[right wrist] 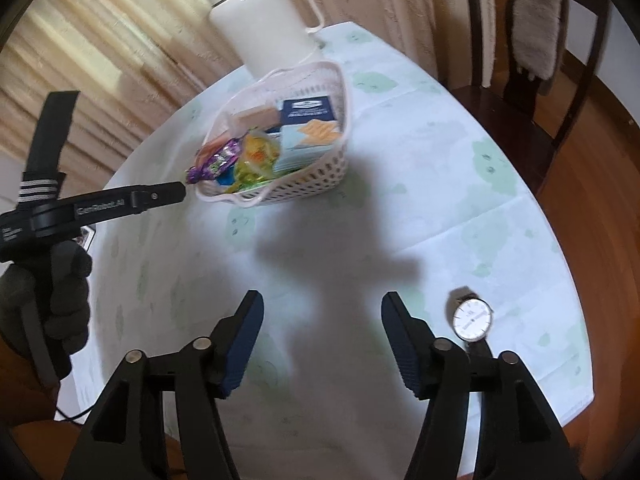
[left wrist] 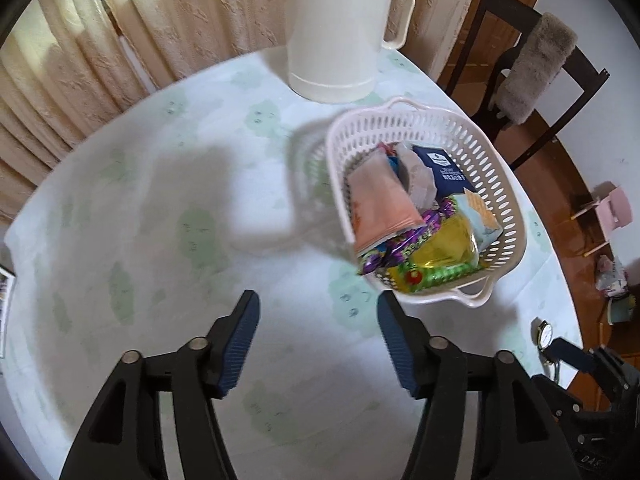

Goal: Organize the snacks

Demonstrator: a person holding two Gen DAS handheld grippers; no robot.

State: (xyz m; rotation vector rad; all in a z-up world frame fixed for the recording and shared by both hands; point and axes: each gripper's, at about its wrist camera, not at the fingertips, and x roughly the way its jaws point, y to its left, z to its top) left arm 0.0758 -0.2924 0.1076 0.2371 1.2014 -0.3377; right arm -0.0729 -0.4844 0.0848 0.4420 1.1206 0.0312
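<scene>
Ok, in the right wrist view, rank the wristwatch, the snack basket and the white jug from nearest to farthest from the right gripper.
From the right gripper, whose jaws stand open and empty:
1. Wristwatch, lying on the tablecloth just right of the right-hand finger.
2. Snack basket, further up the table, slightly left of centre.
3. White jug, behind the basket at the table's far edge, by the curtain.

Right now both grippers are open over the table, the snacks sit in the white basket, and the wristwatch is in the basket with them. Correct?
Not quite. The wristwatch is not in the basket; it lies on the tablecloth beside the right gripper, as the right wrist view shows. The rest holds: both grippers are open with nothing between the fingers, including the left gripper, and the snacks sit in the basket.
</scene>
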